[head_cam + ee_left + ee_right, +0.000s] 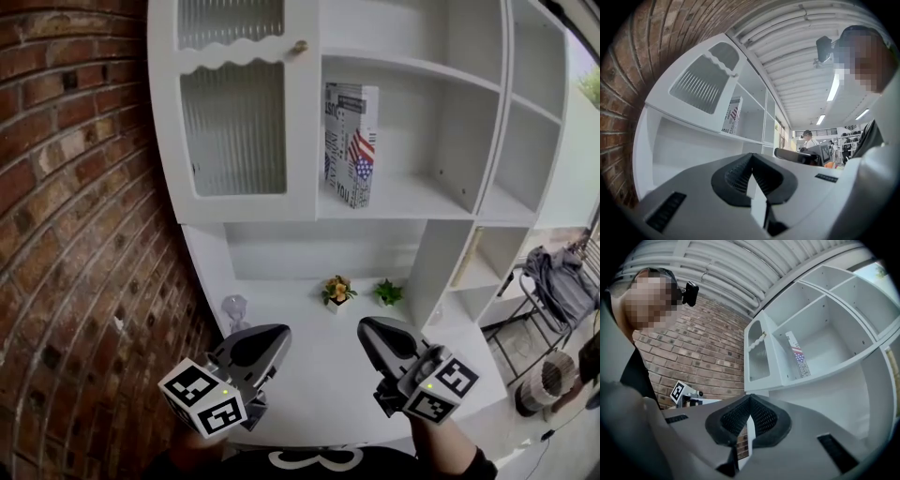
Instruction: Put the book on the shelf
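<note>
Left gripper pressed together, empty, low over the counter. Book already upright on the open shelf, free of both. Right gripper pressed together too, empty. Looks finished; nothing left to place.

The book on the shelf carries the word "YOU" near its lower edge; its other print is illegible.

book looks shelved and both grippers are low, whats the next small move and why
Likely just draw both grippers back and stop. The book already stands upright on the shelf beside the cabinet door. The left gripper and right gripper are both shut with nothing between their jaws, low over the counter.
</note>
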Available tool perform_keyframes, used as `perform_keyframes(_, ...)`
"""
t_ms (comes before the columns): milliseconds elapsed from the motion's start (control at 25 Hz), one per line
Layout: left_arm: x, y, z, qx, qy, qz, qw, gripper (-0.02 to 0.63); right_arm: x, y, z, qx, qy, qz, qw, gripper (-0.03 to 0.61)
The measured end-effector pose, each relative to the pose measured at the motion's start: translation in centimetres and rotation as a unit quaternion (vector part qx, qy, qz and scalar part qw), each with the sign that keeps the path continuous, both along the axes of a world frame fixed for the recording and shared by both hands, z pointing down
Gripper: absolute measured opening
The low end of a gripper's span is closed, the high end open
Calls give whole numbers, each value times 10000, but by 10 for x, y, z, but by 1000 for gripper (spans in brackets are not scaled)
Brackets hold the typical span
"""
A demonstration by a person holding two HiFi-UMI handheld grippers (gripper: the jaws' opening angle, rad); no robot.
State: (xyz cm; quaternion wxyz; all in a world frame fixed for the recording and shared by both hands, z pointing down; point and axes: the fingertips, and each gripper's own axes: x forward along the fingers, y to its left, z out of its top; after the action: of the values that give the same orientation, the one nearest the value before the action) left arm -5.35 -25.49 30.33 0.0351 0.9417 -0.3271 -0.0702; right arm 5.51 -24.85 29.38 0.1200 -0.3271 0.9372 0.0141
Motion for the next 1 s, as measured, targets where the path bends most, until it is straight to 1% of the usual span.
perform_keyframes(80, -2, 1, -1, 21, 16, -18, 10000, 0, 2, 1, -2, 70, -35, 34, 10000, 11)
perform_keyframes(200, -4, 0, -3, 47, 35, -37, 10000, 0, 3, 1, -3, 149, 45, 114, 9998, 11)
perform_keyframes(560, -6, -7, -3, 64, 46, -75, 9999, 0, 2, -8, 1, 99, 180, 229, 9995, 10)
perform_keyframes(640, -4, -8, -3, 59, 47, -74, 9999, 0, 0, -9, -2, 73, 117, 208, 9997, 10)
perform_keyframes(760, -2, -10, -2, 50, 35, -49, 10000, 0, -1, -11, -5, 210, 94, 188, 9996, 10)
perform_keyframes(1000, 2, -15, -4, 74, 39, -19, 10000, 0, 6, -21, 6, 178, 479, 356, 9981, 9)
